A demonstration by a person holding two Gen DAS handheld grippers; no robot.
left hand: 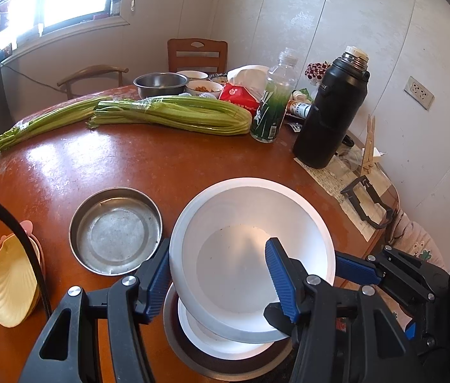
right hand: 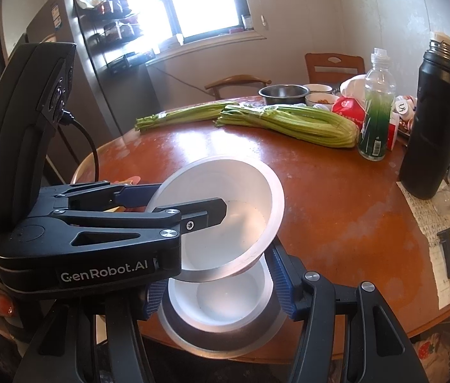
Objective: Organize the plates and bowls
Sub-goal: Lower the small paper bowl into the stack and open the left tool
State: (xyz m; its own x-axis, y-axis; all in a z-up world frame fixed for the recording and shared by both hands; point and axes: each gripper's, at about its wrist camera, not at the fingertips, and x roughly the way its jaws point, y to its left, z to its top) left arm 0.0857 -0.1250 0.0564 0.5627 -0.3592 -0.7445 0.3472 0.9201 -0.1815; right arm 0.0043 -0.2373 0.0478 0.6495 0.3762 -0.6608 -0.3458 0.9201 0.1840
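- Left gripper (left hand: 221, 274): its blue pads clamp the rim of a tilted white bowl (left hand: 250, 249), 1 pad outside the wall and 1 inside; the bowl is lifted above a stack.
- Stack below the tongs: a second white bowl (right hand: 225, 303) nested in a metal dish (right hand: 225, 341) on the round wooden table (right hand: 336, 223).
- Right gripper (right hand: 218, 290): its pads stand on either side of the lower white bowl; whether they press it cannot be told.
- Left view only: an empty steel plate (left hand: 116, 229) just left of the tongs, and a yellow shell-shaped dish (left hand: 11, 284) further left.
- Right view only: the left tool's body, lettered "GenRobot.AI" (right hand: 103, 273).
- Beyond the tongs: 2 celery bunches (left hand: 173, 115), a green-labelled bottle (left hand: 272, 105), a black flask (left hand: 330, 108).
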